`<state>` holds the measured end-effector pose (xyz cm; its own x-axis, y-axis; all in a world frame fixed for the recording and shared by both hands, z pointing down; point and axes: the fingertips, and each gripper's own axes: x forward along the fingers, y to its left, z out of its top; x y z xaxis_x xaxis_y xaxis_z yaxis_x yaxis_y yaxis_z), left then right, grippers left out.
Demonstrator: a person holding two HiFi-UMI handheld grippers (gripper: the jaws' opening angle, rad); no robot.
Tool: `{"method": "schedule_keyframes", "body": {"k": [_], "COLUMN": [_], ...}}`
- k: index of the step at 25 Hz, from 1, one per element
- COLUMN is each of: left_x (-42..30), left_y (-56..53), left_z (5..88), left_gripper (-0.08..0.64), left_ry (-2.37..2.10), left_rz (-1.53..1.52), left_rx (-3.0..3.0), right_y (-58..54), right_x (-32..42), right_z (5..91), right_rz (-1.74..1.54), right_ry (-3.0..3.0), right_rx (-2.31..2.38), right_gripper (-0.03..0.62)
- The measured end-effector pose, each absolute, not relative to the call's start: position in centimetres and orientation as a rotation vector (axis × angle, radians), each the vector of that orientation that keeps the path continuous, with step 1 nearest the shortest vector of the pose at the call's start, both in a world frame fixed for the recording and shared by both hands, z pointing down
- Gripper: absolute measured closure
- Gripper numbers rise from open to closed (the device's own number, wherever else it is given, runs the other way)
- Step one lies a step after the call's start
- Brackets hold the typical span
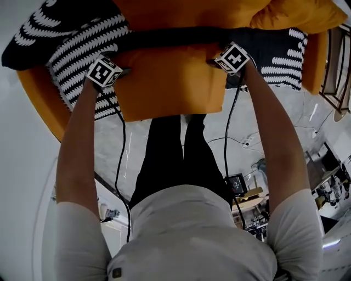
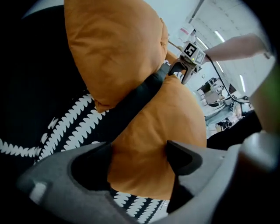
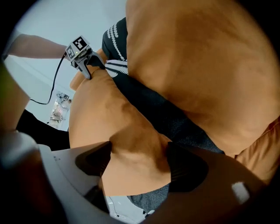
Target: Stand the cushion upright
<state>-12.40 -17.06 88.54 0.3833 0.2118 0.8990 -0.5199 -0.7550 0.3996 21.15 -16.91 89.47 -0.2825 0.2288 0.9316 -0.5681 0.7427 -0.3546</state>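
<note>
L gripper (image 2: 139,158) & R gripper (image 3: 138,158) both w/ jaws wide apart, each straddling one end of orange cushion (image 1: 170,82), lying flat at front of orange sofa (image 1: 39,103), on b/w throw (image 1: 82,46).

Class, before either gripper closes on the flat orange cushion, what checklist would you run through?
1. Corner of the cushion inside the left gripper: ok, jaws apart with the corner between them.
2. Other corner on the same edge inside the right gripper: ok, jaws apart around it.
3. Firm grip on the cushion: not ok, neither gripper has closed.
4. Cushion upright: not ok, it lies flat.
5. Something behind to lean it against: ok, the back cushion stands just beyond it.
</note>
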Motion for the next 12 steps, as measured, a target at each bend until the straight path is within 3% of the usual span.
{"method": "schedule_keyframes", "body": {"k": [2, 5, 12], "left_x": [-12.1, -11.4, -10.3], "left_y": [-17.4, -16.9, -15.6], "left_z": [89.5, 90.5, 89.1], "left_gripper": [0.147, 0.186, 0.434], "left_ry": [-0.275, -0.273, -0.284], "left_rz": [1.417, 1.420, 1.403], "left_rx": [1.967, 1.940, 1.935], "right_y": [-16.9, -16.0, -14.9], "right_x": [21.4, 21.3, 20.1], "right_z": [90.3, 91.2, 89.6], "right_rz": [0.832, 0.858, 0.777], "right_ry": [-1.669, -1.653, -1.670], "right_rx": [0.276, 0.261, 0.269], "right_gripper": [0.188, 0.263, 0.470]}}
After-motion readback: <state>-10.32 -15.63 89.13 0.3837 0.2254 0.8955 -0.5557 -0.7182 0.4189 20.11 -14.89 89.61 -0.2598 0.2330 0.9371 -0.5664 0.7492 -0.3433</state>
